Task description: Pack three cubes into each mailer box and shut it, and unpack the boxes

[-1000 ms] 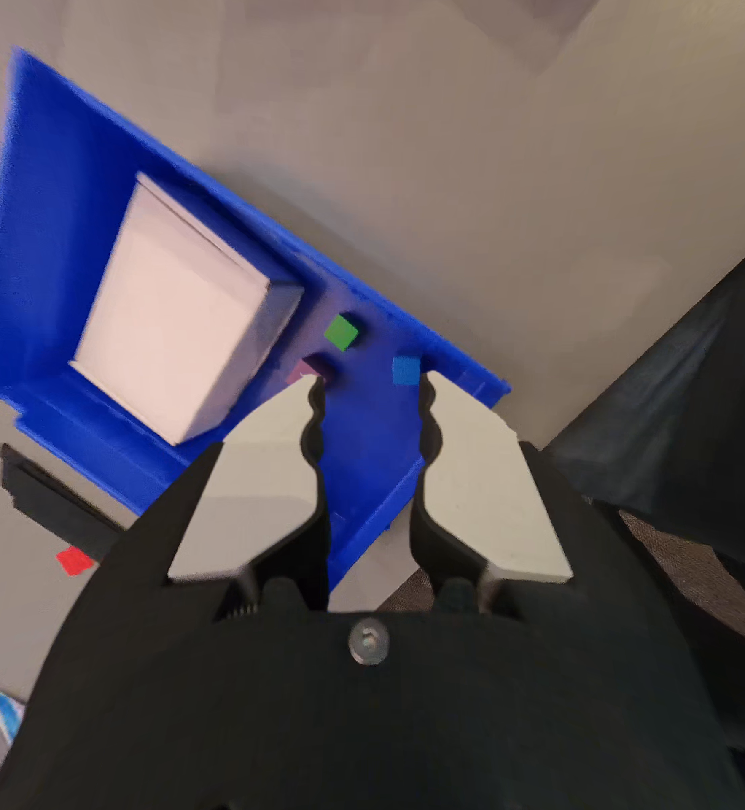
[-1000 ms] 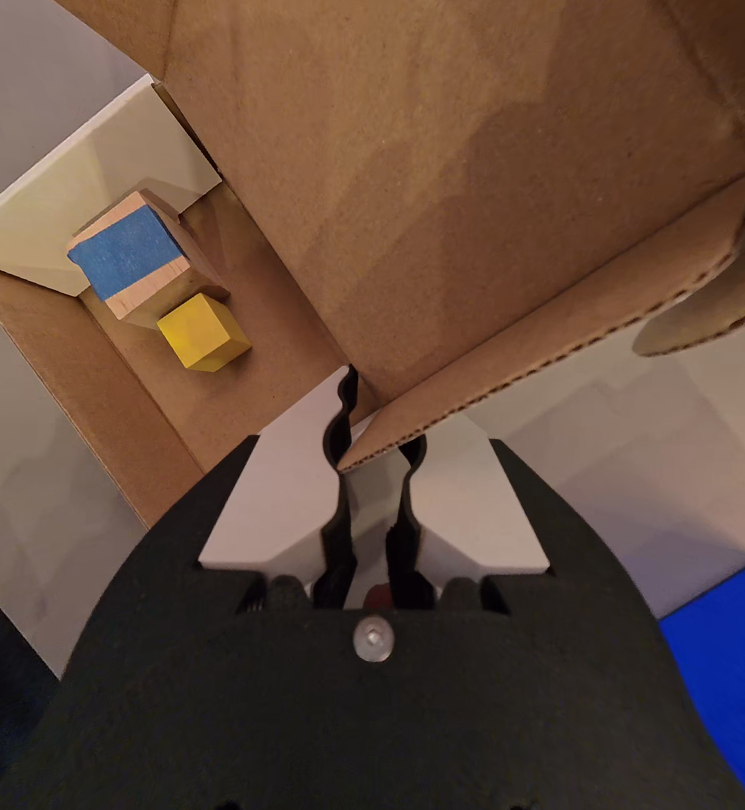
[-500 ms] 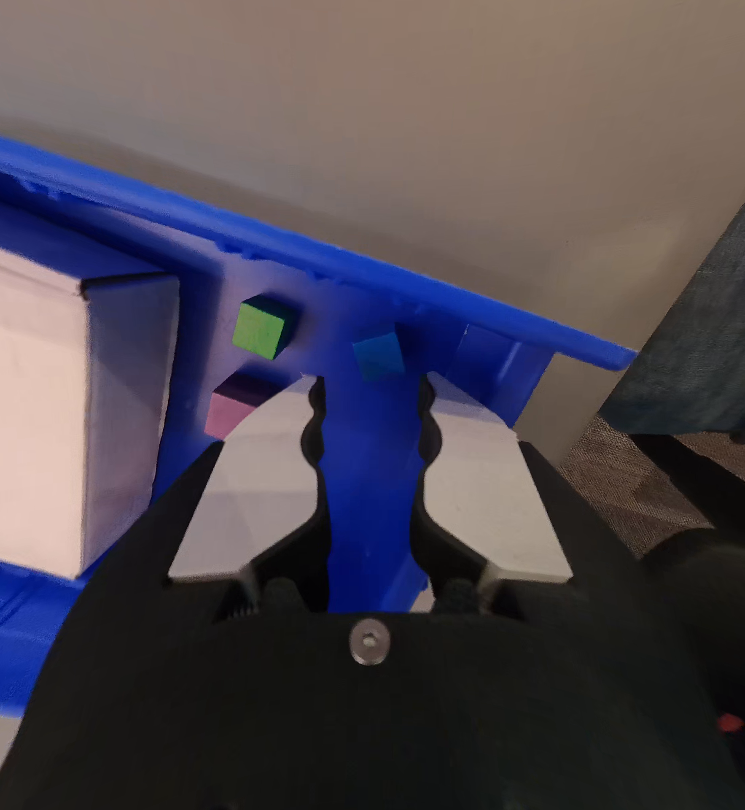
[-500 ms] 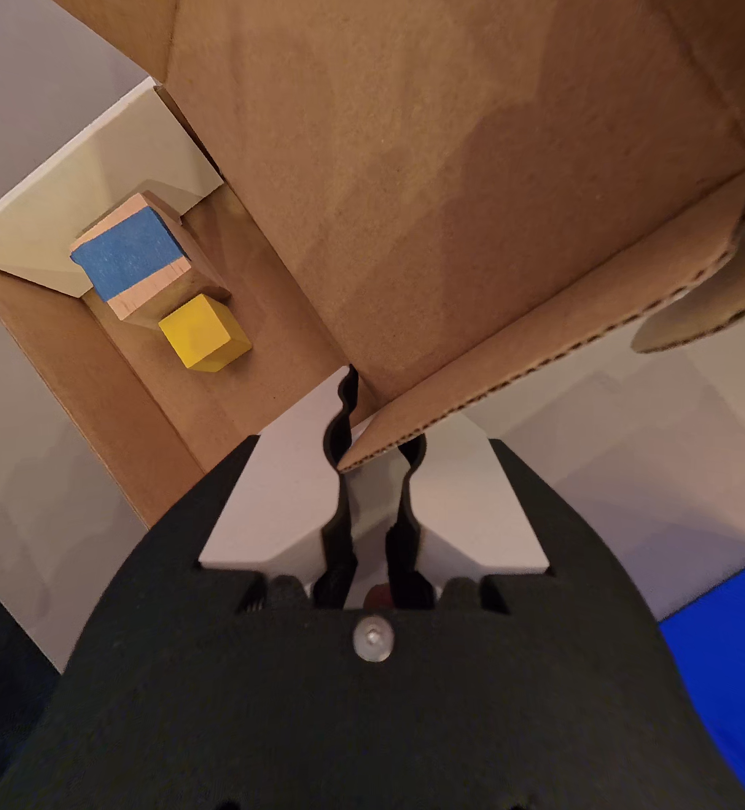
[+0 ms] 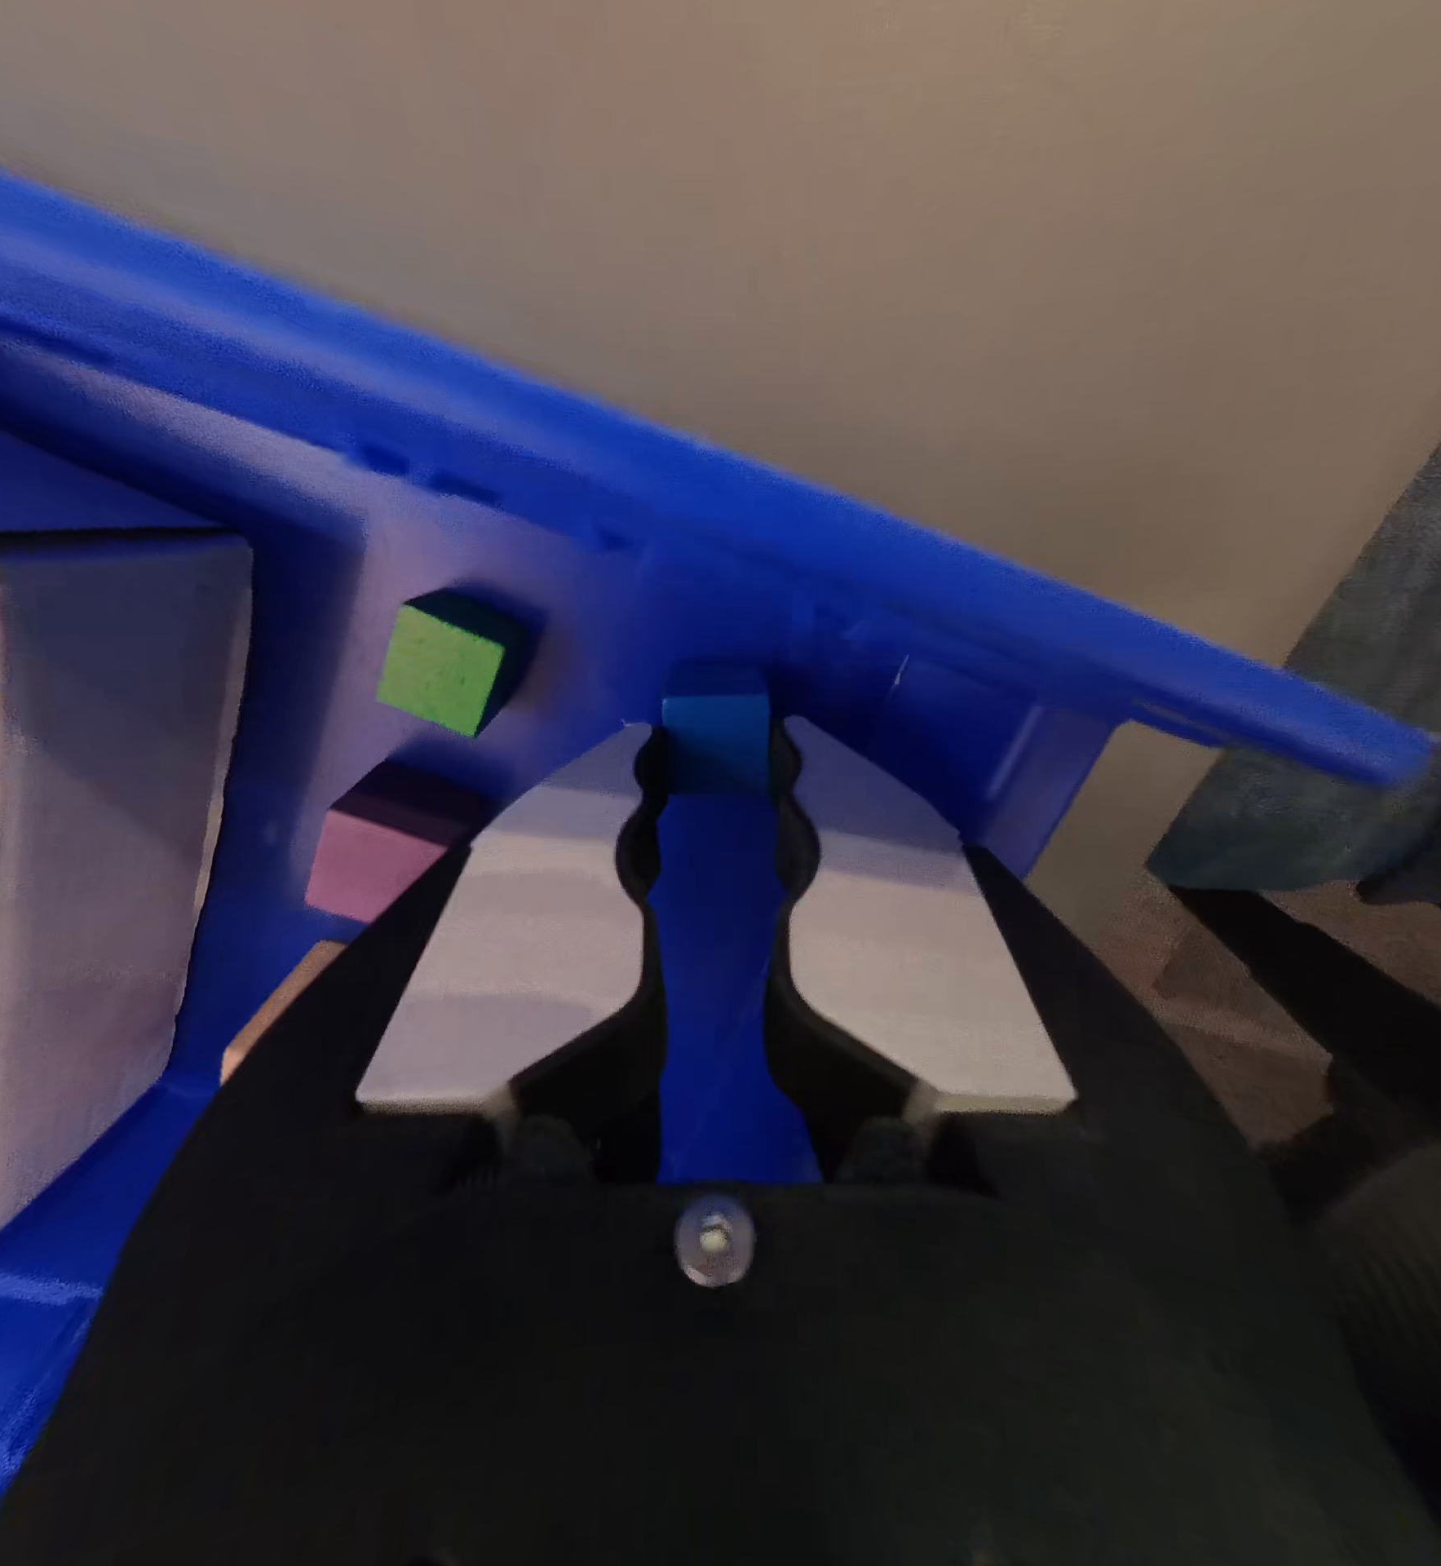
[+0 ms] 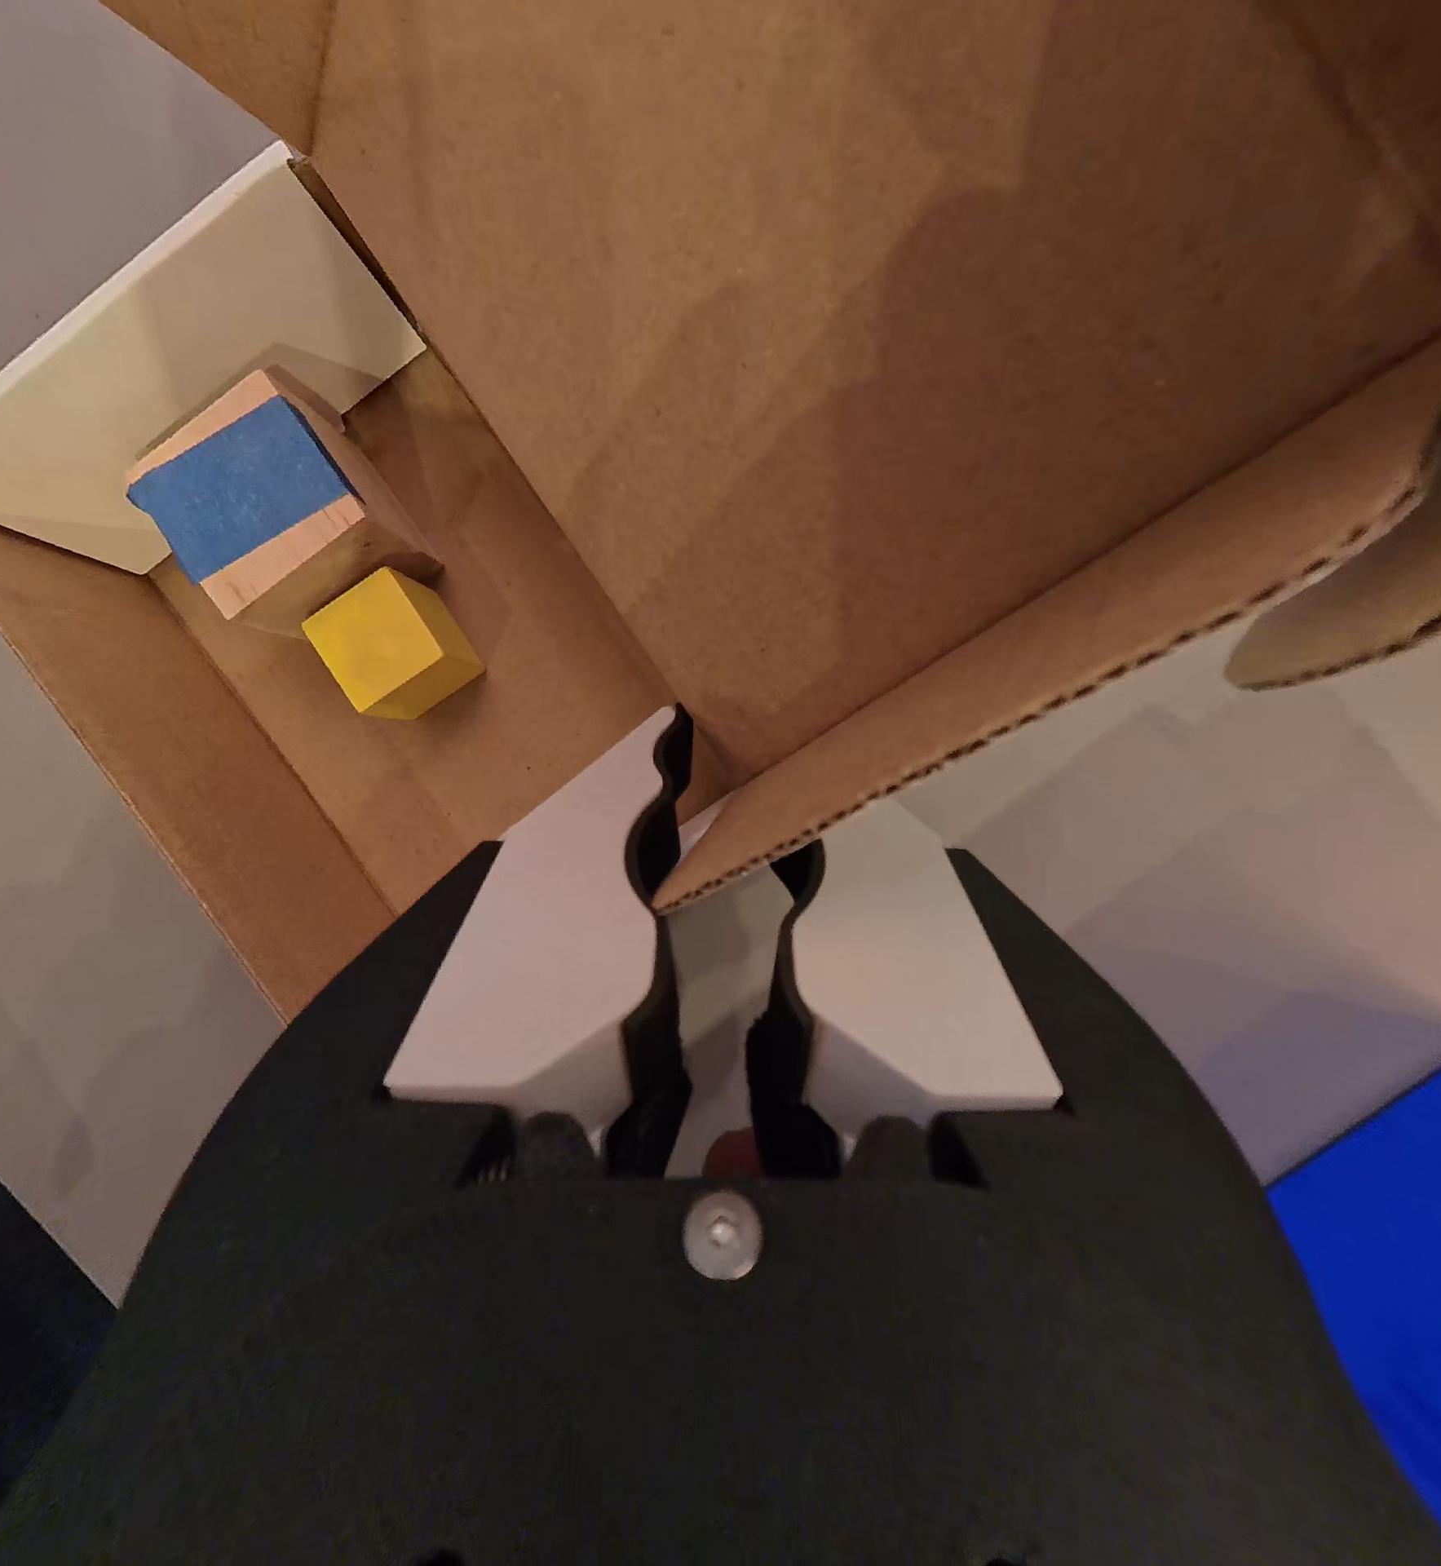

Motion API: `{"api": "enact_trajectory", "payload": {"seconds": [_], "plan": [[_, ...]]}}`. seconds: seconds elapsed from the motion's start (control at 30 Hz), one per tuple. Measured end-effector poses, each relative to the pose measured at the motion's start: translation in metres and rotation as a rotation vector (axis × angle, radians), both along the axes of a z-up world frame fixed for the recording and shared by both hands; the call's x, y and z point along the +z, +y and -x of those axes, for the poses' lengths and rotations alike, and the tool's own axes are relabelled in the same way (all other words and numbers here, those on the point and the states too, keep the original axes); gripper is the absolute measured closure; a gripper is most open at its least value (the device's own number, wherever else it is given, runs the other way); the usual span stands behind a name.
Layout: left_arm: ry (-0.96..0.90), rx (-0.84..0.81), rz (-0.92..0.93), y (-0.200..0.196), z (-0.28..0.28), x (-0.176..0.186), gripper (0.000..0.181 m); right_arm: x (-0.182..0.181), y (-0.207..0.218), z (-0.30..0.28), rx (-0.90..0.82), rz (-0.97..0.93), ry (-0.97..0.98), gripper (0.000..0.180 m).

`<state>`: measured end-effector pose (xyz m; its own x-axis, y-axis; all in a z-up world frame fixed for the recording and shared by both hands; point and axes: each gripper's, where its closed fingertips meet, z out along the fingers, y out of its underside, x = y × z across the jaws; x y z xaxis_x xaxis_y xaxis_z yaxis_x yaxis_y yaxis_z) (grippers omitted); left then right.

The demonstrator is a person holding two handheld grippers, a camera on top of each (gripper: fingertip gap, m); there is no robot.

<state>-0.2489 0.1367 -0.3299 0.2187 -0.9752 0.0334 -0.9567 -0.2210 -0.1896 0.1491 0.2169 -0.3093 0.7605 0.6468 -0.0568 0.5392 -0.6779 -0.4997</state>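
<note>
In the left wrist view my left gripper (image 5: 712,739) is shut on a small blue cube (image 5: 712,754) that sits by the far wall of a blue bin (image 5: 700,508). A green cube (image 5: 445,669) and a purple cube (image 5: 369,856) lie to its left in the bin. In the right wrist view my right gripper (image 6: 729,813) is shut on the edge of a mailer box's brown cardboard lid (image 6: 869,339) and holds it raised. Inside the open box (image 6: 191,763) lie a wooden cube with a blue face (image 6: 251,500) and a yellow cube (image 6: 386,644).
A closed white box (image 5: 81,847) stands in the left part of the bin. A tan wooden piece (image 5: 276,1008) shows just beside my left finger. A dark chair (image 5: 1378,763) is to the right. The bin's corner (image 6: 1411,1229) shows at the lower right of the right wrist view.
My left gripper moved down into the bin, forward to the blue cube, and closed on it. My right gripper has stayed still, holding the lid.
</note>
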Motion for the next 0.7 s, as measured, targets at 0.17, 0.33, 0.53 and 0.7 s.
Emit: {"api": "enact_trajectory", "payload": {"seconds": [0.17, 0.33, 0.53, 0.7], "plan": [[-0.132, 0.112, -0.061, 0.007, 0.002, 0.05, 0.158, 0.0, 0.0, 0.001, 0.008, 0.002, 0.001, 0.166], [-0.251, 0.099, -0.21, 0.007, -0.028, 0.124, 0.158, 0.0, 0.001, 0.002, 0.022, 0.0, 0.0, 0.166], [-0.276, -0.142, -0.27, 0.003, -0.147, 0.157, 0.158, 0.0, 0.002, 0.005, 0.036, 0.0, 0.001, 0.166], [-0.266, -0.332, -0.251, -0.002, -0.253, 0.136, 0.158, 0.001, 0.002, 0.006, 0.04, -0.004, 0.005, 0.166]]}}
